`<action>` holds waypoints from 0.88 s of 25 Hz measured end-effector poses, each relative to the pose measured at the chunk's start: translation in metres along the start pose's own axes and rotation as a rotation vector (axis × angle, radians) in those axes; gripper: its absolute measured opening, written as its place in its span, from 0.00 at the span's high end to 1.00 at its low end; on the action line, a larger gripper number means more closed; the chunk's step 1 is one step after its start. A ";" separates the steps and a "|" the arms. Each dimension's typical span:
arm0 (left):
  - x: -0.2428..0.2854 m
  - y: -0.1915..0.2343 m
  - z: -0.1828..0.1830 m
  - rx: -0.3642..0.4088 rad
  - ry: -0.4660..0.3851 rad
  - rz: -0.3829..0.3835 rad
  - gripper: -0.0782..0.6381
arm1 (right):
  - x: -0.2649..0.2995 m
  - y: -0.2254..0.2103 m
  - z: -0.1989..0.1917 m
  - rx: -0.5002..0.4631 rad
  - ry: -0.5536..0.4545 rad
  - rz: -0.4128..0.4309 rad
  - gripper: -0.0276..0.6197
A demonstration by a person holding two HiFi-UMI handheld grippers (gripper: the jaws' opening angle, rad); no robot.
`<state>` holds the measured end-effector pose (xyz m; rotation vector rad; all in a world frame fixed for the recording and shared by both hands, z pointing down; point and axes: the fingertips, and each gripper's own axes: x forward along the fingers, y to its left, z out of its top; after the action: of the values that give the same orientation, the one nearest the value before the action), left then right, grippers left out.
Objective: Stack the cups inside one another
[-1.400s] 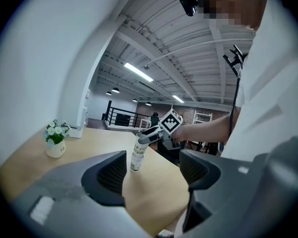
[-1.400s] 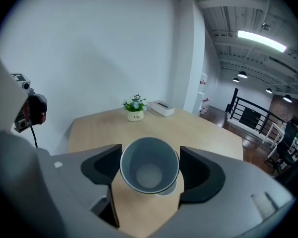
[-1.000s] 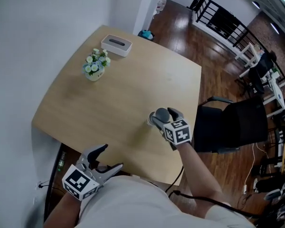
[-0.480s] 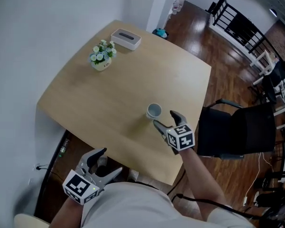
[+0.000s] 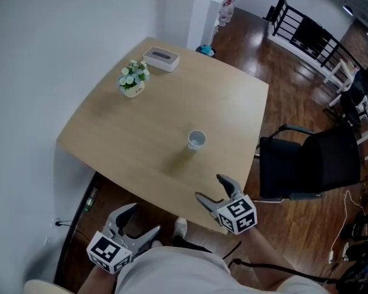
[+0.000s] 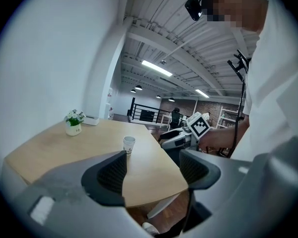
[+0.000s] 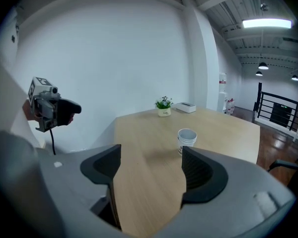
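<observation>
A second ago the right gripper point(image 5: 210, 187) was right at the cup point(image 5: 196, 140). Half a second ago it had let go and sat just beside it. Now it has pulled back to the near edge of the worktop point(image 5: 147, 127), well apart from the cup. Its fingers point(image 7: 201, 175) are spread with nothing between them; in its own view only bare wood shows in the gap, with the cup standing beyond.

The left gripper point(image 5: 141, 220) has stayed low, off the near edge and below the worktop. Its fingers point(image 6: 111, 172) are released too, and it holds nothing.

The cup stands upright and alone near the middle of the worktop, towards the right side. With both grippers withdrawn and no loose cup left anywhere, the stacking looks finished, or at least paused.

By count there is one cup shape (how many are nested inside it cannot be told from here) and two grippers, both empty. At the far left stand one small flower pot point(image 5: 132, 79) and one white box point(image 5: 161, 58), near each other but not touching. One black chair point(image 5: 306, 158) stands off the right edge.
</observation>
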<state>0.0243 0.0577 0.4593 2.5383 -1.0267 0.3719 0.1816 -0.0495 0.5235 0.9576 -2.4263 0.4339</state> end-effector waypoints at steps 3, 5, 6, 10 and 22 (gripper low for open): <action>-0.018 -0.011 0.007 0.037 -0.029 -0.021 0.40 | -0.036 0.033 -0.003 -0.007 -0.019 -0.020 0.37; -0.035 -0.018 0.009 0.051 -0.052 -0.028 0.40 | -0.058 0.057 -0.005 -0.022 -0.031 -0.034 0.36; -0.043 -0.020 0.006 0.052 -0.060 -0.032 0.40 | -0.067 0.069 -0.006 -0.029 -0.033 -0.037 0.36; -0.074 -0.030 -0.020 0.036 -0.059 -0.050 0.40 | -0.092 0.110 -0.018 -0.038 -0.025 -0.044 0.36; -0.103 -0.055 -0.052 0.041 -0.086 -0.114 0.40 | -0.136 0.175 -0.056 -0.037 -0.001 -0.113 0.36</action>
<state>-0.0144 0.1792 0.4536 2.6562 -0.9073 0.2565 0.1630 0.1737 0.4755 1.0734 -2.3586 0.3474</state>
